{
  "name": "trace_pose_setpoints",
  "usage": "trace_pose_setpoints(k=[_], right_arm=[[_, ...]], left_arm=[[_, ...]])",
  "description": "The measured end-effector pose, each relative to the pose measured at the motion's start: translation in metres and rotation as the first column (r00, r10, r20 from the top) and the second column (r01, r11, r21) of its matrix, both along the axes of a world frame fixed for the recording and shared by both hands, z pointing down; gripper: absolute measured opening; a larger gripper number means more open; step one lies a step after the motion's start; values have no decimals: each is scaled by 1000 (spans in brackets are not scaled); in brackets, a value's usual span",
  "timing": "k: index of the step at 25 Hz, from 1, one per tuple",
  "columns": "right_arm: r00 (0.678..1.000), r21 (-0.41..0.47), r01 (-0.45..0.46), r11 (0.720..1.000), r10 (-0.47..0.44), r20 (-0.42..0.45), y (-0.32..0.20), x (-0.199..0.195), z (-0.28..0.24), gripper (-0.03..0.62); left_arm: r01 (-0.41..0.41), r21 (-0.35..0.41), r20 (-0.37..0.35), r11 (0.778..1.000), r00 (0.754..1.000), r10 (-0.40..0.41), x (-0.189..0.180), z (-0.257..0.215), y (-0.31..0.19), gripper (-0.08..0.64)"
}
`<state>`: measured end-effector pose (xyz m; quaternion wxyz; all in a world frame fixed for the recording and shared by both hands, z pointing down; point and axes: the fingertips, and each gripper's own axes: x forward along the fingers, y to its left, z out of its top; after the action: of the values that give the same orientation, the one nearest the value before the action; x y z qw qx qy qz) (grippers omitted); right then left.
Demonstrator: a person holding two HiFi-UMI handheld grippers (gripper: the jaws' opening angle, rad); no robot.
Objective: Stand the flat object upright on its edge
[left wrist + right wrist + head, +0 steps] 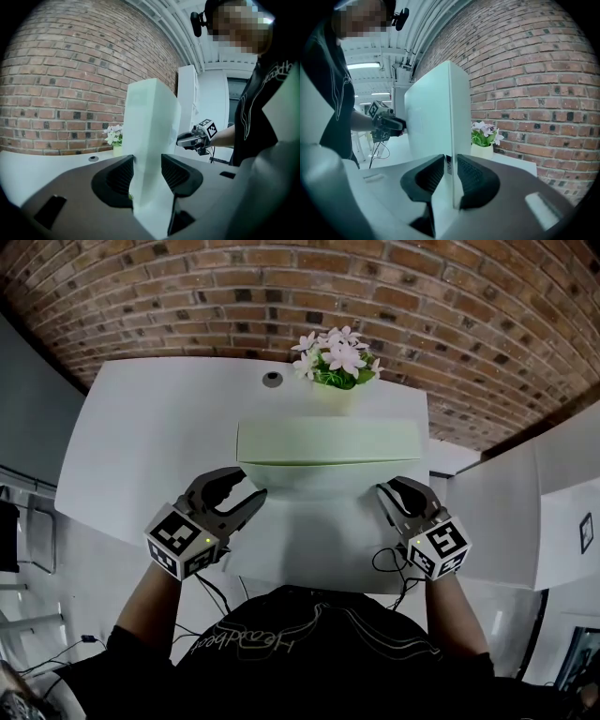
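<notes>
1. My left tongs (246, 493) and right tongs (389, 495) each gripped one short end of the box (328, 442). The jaws were partway closed, with the pads pressing on it.
2. The box stood roughly upright over the counter (150, 427), just in front of the flowers (336, 357). I couldn't tell whether its lower edge rested on the counter.
3. Its long axis ran left to right between the tongs, broad face toward me, neither hand nearer.
4. I judged it needed its long edge settled squarely before I let go.
</notes>
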<state>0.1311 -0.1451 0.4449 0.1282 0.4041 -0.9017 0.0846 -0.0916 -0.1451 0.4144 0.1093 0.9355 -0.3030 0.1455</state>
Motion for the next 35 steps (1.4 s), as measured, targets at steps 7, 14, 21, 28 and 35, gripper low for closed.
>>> trace_pose_setpoints(k=[7, 14, 21, 28, 35], right_arm=[[999, -26, 40, 999, -41, -16, 0, 1, 0, 87], [997, -57, 65, 996, -67, -48, 0, 0, -1, 86], [996, -76, 71, 995, -74, -45, -1, -1, -1, 86], [994, -83, 86, 993, -91, -53, 1, -4, 0, 86], [992, -92, 106, 990, -111, -54, -1, -4, -1, 86]], left_arm=[[-15, -69, 65, 998, 998, 20, -12, 6, -7, 226], [-118, -56, -7, 991, 993, 118, -8, -10, -23, 334], [-236, -62, 28, 970, 971, 239, 3, -7, -24, 342], [-257, -41, 52, 965, 964, 259, 12, 1, -24, 341], [-225, -17, 65, 974, 972, 226, 12, 1, -24, 311]])
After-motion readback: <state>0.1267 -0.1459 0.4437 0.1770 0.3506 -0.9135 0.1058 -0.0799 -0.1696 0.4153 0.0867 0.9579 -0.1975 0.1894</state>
